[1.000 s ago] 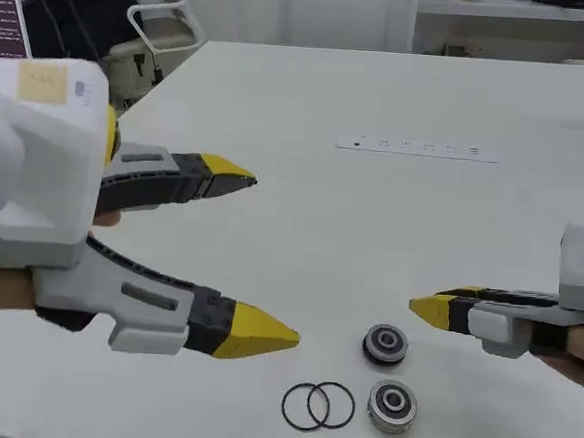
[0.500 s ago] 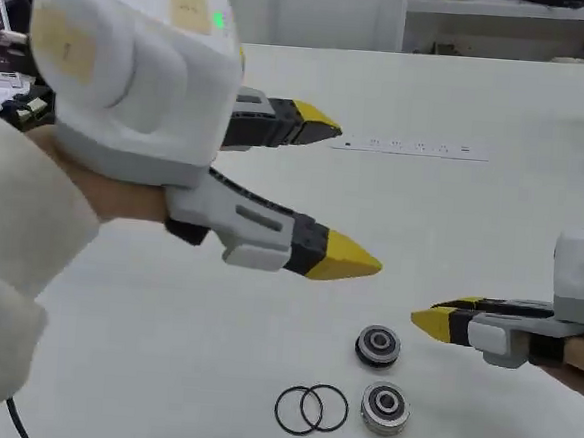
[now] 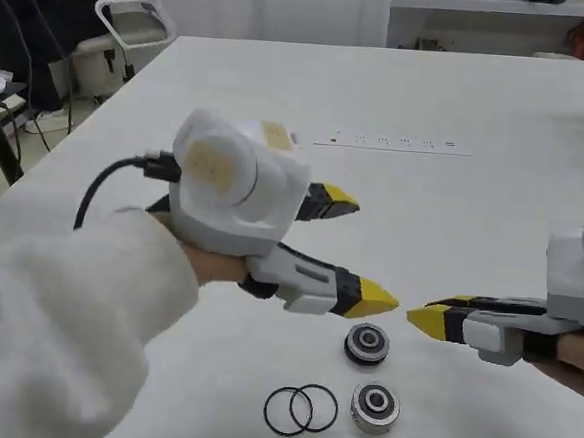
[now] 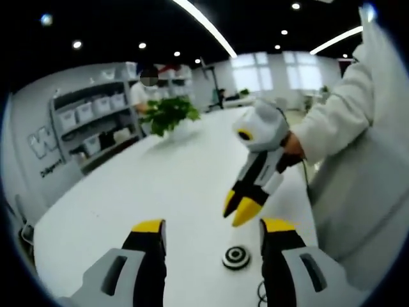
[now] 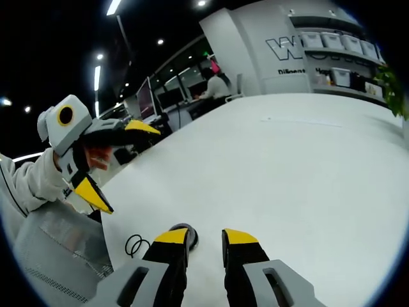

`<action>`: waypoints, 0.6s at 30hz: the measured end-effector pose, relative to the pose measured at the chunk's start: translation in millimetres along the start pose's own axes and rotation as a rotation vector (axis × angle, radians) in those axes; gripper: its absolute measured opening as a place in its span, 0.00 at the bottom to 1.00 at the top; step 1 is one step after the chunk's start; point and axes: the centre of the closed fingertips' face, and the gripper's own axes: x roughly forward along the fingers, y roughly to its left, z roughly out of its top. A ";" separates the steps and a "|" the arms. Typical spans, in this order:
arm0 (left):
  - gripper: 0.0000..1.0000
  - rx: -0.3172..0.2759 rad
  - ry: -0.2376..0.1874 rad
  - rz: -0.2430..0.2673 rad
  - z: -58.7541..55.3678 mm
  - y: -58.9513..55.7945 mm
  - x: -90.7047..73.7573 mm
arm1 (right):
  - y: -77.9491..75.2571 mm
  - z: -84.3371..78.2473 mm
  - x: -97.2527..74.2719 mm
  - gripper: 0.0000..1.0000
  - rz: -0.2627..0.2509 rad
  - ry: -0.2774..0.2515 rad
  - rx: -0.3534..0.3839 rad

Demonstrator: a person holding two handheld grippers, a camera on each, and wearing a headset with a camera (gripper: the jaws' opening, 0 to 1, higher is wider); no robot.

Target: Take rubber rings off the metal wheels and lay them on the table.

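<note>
The left gripper [image 3: 370, 255] is held over the white table [image 3: 474, 192]. Its two yellow-tipped jaws are wide apart, with nothing between them. The right gripper [image 3: 418, 316] points at it from the other side. Its jaws are close to each other, with just a small gap, and they hold nothing too. The tips of the two grippers are near each other but do not touch.

Just below the tips, the far wheel [image 3: 366, 344] lies flat on the table. It is metal and has a dark edge all round it. The near wheel [image 3: 375, 406] lies close to it and looks more silver at its edge. Two thin black rubber rings [image 3: 301, 408] lie on the table just beside the near wheel, on its left. One ring lies partly over the other. A fluffy white sleeve [image 3: 63, 333] reaches up to the left gripper.
</note>
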 end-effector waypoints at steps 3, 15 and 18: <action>0.55 -0.019 0.028 0.005 -21.3 -0.3 8.5 | -0.7 -1.2 0.3 0.18 -0.003 0.004 0.000; 0.33 0.016 0.106 -0.026 -53.4 -14.5 26.2 | 8.9 -15.0 8.4 0.18 0.021 0.071 -0.053; 0.29 0.009 0.102 -0.018 -56.3 -15.5 29.8 | 12.4 -18.3 10.5 0.18 0.033 0.087 -0.066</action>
